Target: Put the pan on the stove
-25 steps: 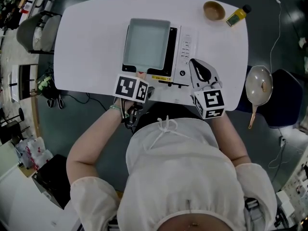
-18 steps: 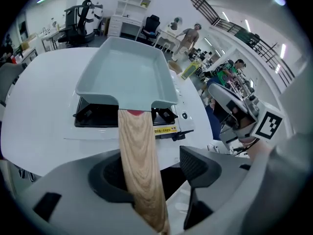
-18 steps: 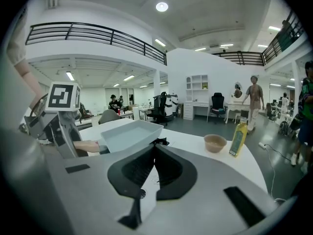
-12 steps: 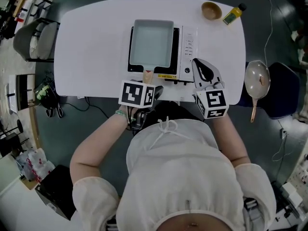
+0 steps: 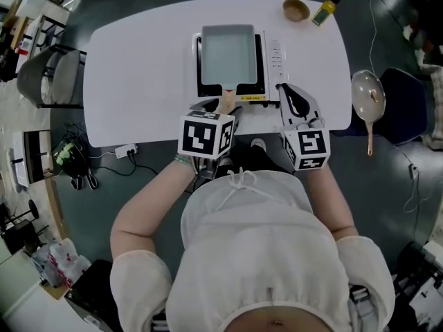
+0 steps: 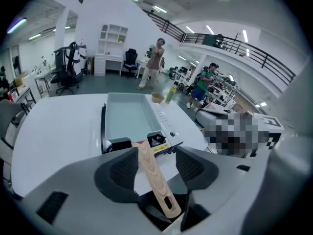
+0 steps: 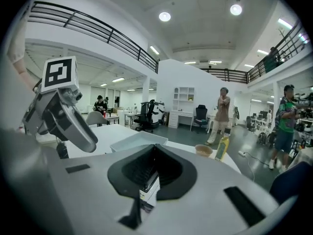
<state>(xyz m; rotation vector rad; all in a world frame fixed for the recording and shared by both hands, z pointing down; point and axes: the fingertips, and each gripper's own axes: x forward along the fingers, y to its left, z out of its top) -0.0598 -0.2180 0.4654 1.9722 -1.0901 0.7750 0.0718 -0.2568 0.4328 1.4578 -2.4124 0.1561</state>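
A pale rectangular pan [image 5: 227, 54] lies flat on the burner of a white portable stove [image 5: 274, 54] at the table's middle. Its wooden handle [image 5: 225, 102] points toward me. My left gripper [image 5: 216, 111] straddles that handle. In the left gripper view the handle [image 6: 154, 177] runs between the dark pads [image 6: 122, 169], close to the left one and with a gap to the right one. The jaws are closing. My right gripper [image 5: 285, 90] is shut and holds nothing. It hovers by the stove's front right corner, and its tips [image 7: 155, 148] meet.
A brown bowl [image 5: 295, 9] and an oil bottle [image 5: 325, 9] stand at the table's far right corner. A round pan [image 5: 365, 106] rests on a stool right of the table. A chair [image 5: 48, 75] stands on the left, with cables [image 5: 124, 149] on the floor. People stand far behind.
The left gripper has drawn back along the handle toward the table's front edge. The pan stays on the stove. The right gripper has kept its place.
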